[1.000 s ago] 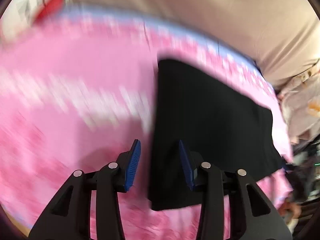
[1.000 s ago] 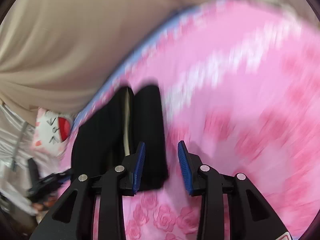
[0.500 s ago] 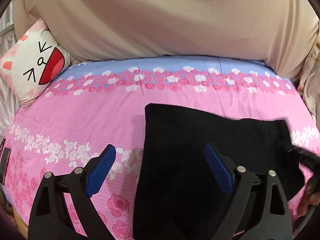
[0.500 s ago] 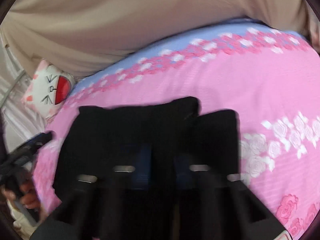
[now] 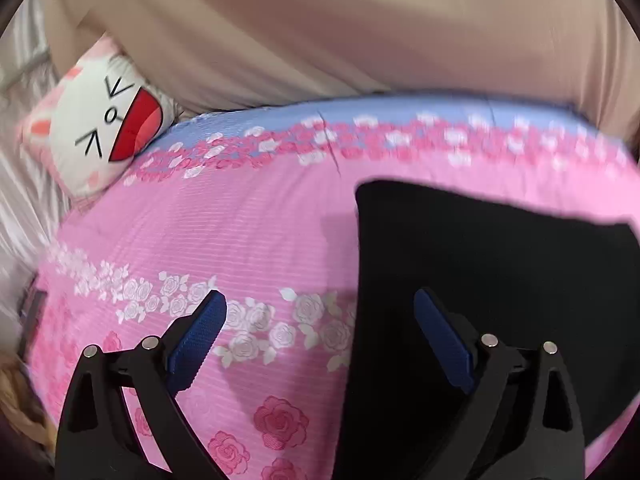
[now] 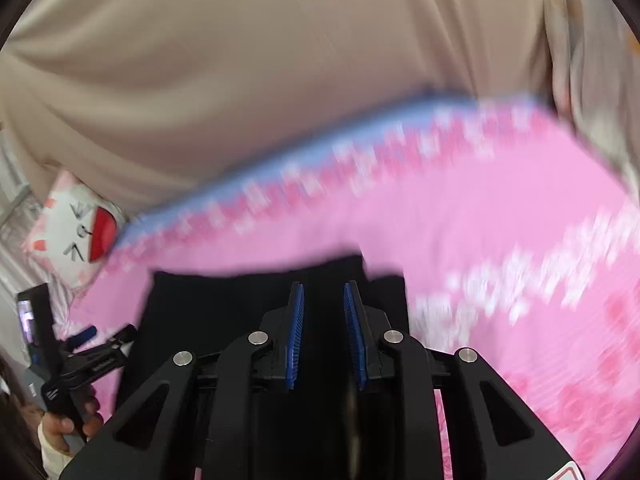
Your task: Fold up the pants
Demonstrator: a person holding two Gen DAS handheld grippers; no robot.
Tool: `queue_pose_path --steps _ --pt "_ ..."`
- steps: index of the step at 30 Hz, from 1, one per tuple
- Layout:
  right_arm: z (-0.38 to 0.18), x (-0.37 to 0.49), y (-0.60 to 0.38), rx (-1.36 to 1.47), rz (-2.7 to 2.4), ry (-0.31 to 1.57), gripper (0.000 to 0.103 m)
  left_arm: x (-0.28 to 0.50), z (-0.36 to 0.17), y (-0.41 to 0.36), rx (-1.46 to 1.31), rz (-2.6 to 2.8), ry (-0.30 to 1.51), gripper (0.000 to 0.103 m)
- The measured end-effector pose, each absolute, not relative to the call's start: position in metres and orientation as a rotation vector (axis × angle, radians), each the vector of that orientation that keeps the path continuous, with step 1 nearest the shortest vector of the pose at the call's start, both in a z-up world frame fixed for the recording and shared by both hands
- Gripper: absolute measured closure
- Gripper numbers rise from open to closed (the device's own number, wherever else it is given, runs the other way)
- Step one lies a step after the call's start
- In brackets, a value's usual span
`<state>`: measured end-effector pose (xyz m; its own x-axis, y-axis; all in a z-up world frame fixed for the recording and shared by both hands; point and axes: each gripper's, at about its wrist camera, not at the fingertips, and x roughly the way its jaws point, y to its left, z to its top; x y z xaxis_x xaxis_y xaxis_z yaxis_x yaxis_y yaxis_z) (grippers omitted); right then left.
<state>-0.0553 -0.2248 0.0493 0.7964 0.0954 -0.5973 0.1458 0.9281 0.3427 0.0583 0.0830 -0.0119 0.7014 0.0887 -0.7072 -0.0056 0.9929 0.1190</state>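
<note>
Black pants (image 5: pixel 500 280) lie folded flat on the pink rose bedsheet (image 5: pixel 240 224). My left gripper (image 5: pixel 320 320) hovers over their left edge, jaws opening wide; one blue pad is over the sheet, the other over the cloth, and nothing is pinched. In the right wrist view the pants (image 6: pixel 224 304) lie under my right gripper (image 6: pixel 325 332). Its jaws are opening from a narrow gap, with only black cloth showing behind the gap and none visibly pressed by the pads. The left gripper (image 6: pixel 104 338), held by a hand (image 6: pixel 68 424), sits at the pants' left end.
A white cartoon-face pillow (image 5: pixel 100 132) (image 6: pixel 76 232) lies at the bed's far left corner. Beige fabric (image 5: pixel 320 40) hangs behind the bed. A dark screen device (image 6: pixel 32 316) stands at the left edge. Pink sheet (image 6: pixel 520 240) stretches to the right.
My left gripper has gone from a narrow gap to wide open and shifted left off the pants. My right gripper has narrowed, moved onto the pants and lifted.
</note>
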Motion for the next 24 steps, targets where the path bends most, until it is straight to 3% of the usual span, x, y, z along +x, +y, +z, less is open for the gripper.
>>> queue_pose_path --steps 2,5,9,13,16,18,21,24 --pt "0.065 -0.054 -0.204 0.380 0.082 0.638 0.083 0.058 -0.004 0.092 0.073 0.062 0.776 0.007" --pt "0.056 -0.026 -0.149 0.353 0.277 0.723 0.095 0.061 -0.010 0.088 0.132 0.134 0.772 0.005" --pt "-0.012 0.033 -0.091 0.288 0.328 0.937 0.099 0.058 -0.018 0.098 0.110 0.125 0.815 0.005" --pt "-0.001 0.045 -0.103 0.448 0.344 0.923 0.097 0.048 -0.017 0.117 0.107 0.138 0.809 0.005" --pt "0.018 0.044 -0.087 0.369 0.366 0.866 0.097 0.046 -0.016 0.119 0.102 0.140 0.800 0.005" --pt "-0.001 0.057 -0.074 0.299 0.341 0.928 0.103 0.047 -0.016 0.112 0.107 0.119 0.799 0.005" --pt "-0.010 0.071 -0.081 0.366 0.333 0.944 0.103 0.046 -0.014 0.095 0.149 0.092 0.797 0.005" --pt "0.013 0.063 -0.081 0.365 0.344 0.884 0.096 0.043 -0.014 0.085 0.164 0.071 0.796 0.005"
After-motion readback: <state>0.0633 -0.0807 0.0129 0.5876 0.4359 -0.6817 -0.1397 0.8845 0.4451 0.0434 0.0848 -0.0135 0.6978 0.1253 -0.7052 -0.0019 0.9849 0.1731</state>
